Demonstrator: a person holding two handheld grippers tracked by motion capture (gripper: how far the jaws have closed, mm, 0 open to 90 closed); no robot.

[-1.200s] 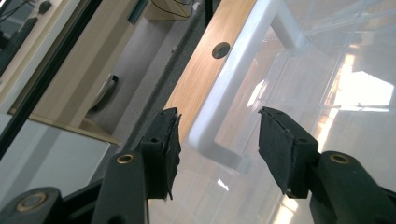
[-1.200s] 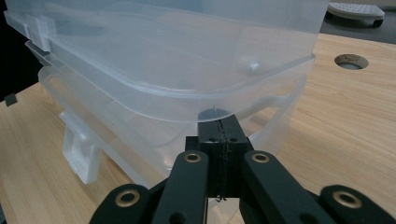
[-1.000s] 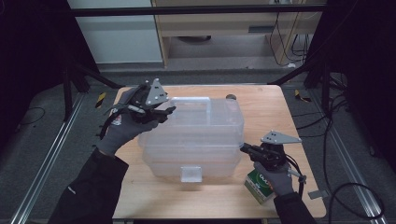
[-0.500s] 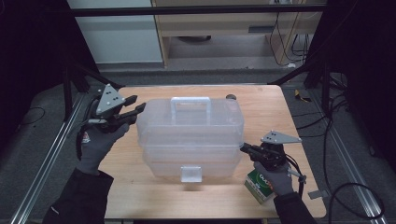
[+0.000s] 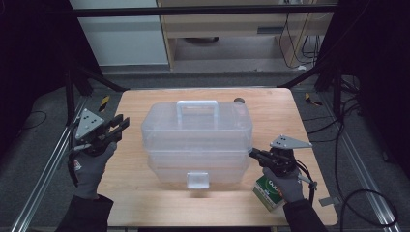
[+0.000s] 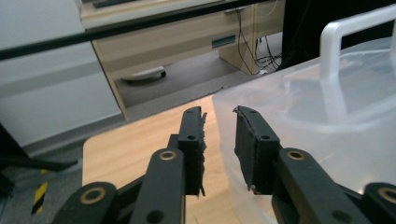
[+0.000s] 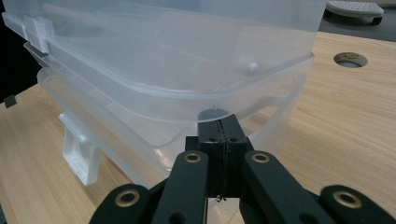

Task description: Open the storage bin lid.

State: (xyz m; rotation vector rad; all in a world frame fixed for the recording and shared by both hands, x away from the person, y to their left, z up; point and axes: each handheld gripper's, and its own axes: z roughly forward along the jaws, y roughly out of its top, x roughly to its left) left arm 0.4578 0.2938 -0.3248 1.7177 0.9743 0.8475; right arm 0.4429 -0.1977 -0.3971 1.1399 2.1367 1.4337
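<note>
A pale wooden table (image 5: 145, 104) with rounded corners stands on a grey floor, black frame posts at its sides and a beige cabinet (image 5: 227, 29) with trailing cables behind. At its middle sits a clear plastic box (image 5: 198, 140), frosted and smooth, built in stacked tiers with a white handle (image 5: 197, 112) on the lid and a white latch (image 5: 197, 180) on the near face. The left gripper (image 5: 117, 128) is held off the box's left end, apart from it; its jaws have just been closing and stand a little apart with nothing between them. The left gripper view shows its worn black pads (image 6: 250, 140) over the table edge and the box's lid corner. The right gripper (image 5: 255, 155) has its jaws pressed together, empty, with the tip at the box's right lower corner; whether it touches I cannot tell. The right gripper view adds a round hole (image 7: 350, 59) in the tabletop. The high view shows a green carton (image 5: 269, 192) under the right hand (image 5: 285, 183).
</note>
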